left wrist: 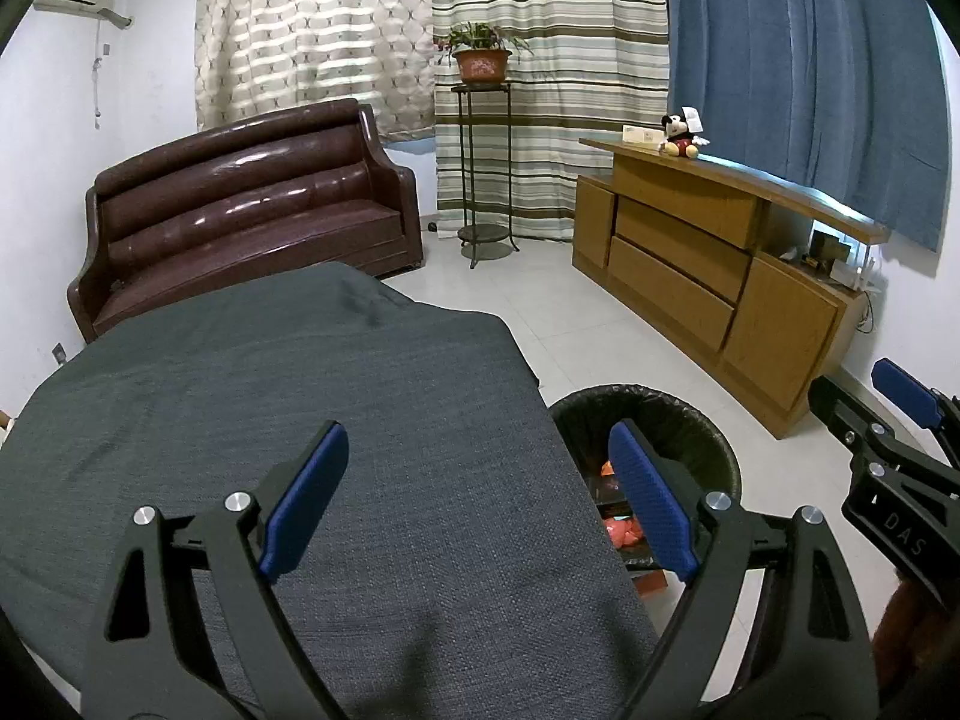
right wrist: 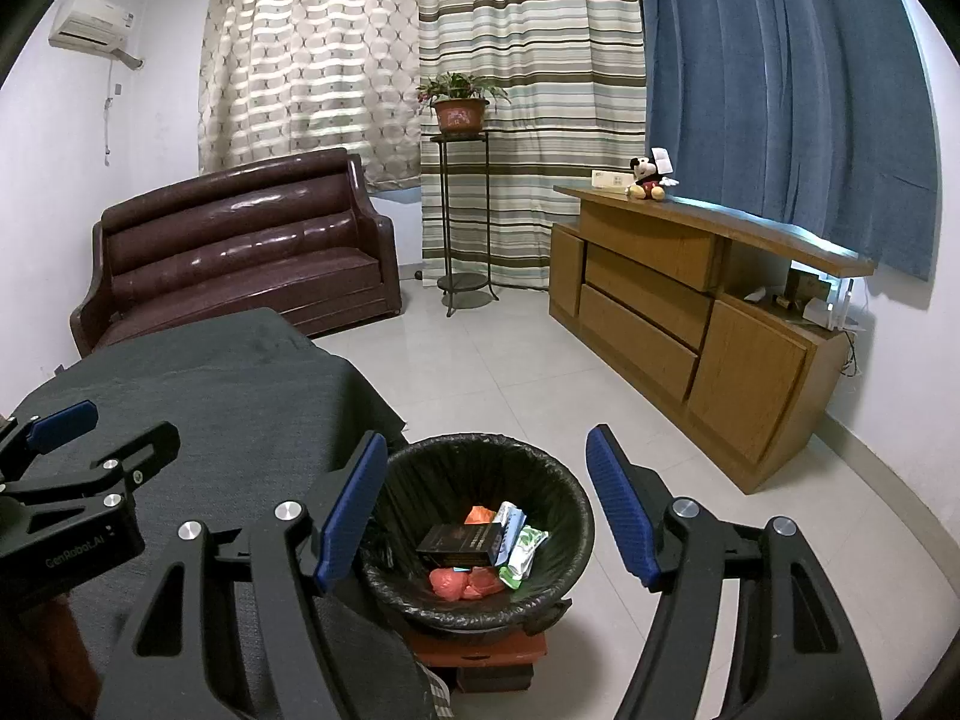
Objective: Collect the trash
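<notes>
Black-lined bin (right wrist: 486, 531) sitting upright beside the grey-covered table; black box (right wrist: 459, 543), red bag (right wrist: 465, 583), green-white wrappers (right wrist: 521, 546) lying inside.

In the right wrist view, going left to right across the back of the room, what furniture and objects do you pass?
Air conditioner → brown sofa → potted plant on its metal stand → mouse plush toy on the wooden cabinet.

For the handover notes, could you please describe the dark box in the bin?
Find the black-lined bin beside the grey-covered table. Among the trash inside it, the dark box lies flat above the red wad; it is the only dark, rigid, rectangular item there.
</notes>
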{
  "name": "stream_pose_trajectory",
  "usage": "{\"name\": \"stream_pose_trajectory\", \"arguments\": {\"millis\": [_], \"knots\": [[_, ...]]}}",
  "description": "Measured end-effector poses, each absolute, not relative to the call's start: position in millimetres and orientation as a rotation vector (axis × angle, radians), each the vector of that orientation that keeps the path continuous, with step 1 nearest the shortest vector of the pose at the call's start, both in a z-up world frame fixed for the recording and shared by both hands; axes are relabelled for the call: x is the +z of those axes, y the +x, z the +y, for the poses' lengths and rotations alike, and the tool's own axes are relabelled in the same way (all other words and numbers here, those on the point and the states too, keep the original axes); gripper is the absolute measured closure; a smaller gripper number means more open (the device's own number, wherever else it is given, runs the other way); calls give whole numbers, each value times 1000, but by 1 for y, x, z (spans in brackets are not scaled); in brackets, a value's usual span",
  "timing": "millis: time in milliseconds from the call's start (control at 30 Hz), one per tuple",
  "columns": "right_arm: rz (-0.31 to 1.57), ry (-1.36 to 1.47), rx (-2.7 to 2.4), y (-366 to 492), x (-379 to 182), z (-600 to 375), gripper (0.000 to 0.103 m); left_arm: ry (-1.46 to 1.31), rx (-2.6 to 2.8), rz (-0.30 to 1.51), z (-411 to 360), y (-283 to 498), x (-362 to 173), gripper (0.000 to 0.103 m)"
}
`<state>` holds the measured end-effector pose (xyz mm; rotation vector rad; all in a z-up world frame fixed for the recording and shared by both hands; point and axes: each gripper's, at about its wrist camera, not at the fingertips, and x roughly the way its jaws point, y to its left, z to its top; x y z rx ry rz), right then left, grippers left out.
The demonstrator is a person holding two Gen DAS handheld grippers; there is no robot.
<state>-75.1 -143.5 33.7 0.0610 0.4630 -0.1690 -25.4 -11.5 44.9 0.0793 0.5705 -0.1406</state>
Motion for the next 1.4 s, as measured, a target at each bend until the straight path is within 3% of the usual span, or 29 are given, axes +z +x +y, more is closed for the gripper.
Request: {"name": "stream_pose_trajectory", "arguments": {"millis": [967,1400], "knots": [[468,61,-168,-74,30,-144,36,76,-142,572,-16,-30,44,17],[476,61,-166,-76,21,-143,36,91,-165,568,-27,-27,39,11]]}}
